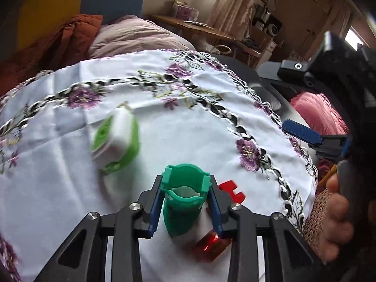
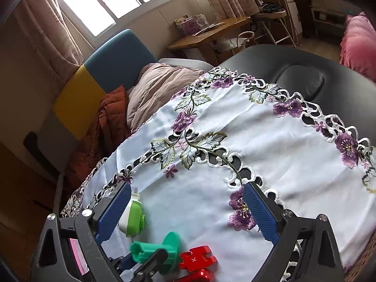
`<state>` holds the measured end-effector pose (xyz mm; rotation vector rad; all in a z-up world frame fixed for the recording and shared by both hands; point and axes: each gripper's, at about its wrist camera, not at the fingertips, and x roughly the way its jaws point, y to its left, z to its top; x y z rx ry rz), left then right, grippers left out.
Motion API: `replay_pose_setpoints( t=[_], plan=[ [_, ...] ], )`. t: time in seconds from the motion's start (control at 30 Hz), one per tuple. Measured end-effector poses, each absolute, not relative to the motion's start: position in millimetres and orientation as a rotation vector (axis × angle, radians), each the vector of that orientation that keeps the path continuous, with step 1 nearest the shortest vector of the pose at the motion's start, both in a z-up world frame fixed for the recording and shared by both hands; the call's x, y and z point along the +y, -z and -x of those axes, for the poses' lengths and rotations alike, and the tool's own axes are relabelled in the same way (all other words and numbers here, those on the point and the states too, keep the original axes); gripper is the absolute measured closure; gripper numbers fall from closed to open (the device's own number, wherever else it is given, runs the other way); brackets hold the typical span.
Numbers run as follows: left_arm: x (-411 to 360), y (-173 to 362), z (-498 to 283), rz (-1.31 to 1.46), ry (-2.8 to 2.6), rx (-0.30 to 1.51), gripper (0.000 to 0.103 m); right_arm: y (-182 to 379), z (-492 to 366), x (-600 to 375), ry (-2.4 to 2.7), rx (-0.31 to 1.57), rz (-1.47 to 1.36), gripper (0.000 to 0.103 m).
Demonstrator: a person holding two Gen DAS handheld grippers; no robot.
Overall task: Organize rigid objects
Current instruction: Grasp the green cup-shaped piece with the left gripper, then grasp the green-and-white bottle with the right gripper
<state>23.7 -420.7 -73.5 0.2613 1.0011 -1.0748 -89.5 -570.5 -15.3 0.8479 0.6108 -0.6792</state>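
We note the left tool (image 1: 185,202) clamped across the green plastic holder (image 1: 183,206), low over the counter (image 1: 188,141); it looks light, stiff, slick, so we grip its flat sides. Right tool (image 2: 188,213) stands apart, unloaded. Beyond: red puzzle piece (image 2: 197,257), then the white-green case (image 1: 115,138).

A white embroidered tablecloth (image 2: 270,159) covers a black padded table (image 2: 340,87) near a wooden desk (image 2: 211,35).
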Motion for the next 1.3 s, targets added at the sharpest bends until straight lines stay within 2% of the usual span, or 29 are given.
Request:
replay_pose_setpoints(
  t=[0.43,0.67,0.8,0.93,0.97,1.0,1.03,1.13,1.3],
  plan=[
    [-272.7,65.7,-24.0,-0.165,0.833,0.926,0.068,23.0,63.9,-553.7,0.619,0.75,-0.742,0.006],
    [-265.3,72.4,-15.8,-0.178,0.838,0.917,0.068,39.8,31.9,-532.5,0.498,0.905,-0.704,0.006],
    [-267.0,72.3,-16.5,-0.172,0.833,0.916,0.068,39.5,-0.4,-524.5,0.462,0.907,-0.72,0.006],
    [-268.5,72.9,-16.4,-0.18,0.835,0.913,0.068,62.7,-48.8,-514.9,0.418,0.978,-0.691,0.006],
    [-268.8,73.0,-16.2,-0.183,0.834,0.912,0.068,72.4,-58.3,-510.7,0.404,0.997,-0.665,0.016],
    [-269.1,73.0,-16.2,-0.186,0.834,0.911,0.068,81.6,-64.5,-506.4,0.385,1.017,-0.651,0.041],
    [-269.4,73.0,-16.1,-0.189,0.834,0.911,0.068,91.7,-67.5,-501.7,0.36,1.037,-0.642,0.053],
    [-269.6,73.5,-16.3,-0.19,0.834,0.91,0.068,92.3,-74.5,-486.2,0.353,1.05,-0.501,0.056],
    [-270.7,79.6,-18.2,-0.179,0.831,0.935,0.068,95.5,-79.9,-483.1,0.341,1.061,-0.468,0.059]
  ],
)
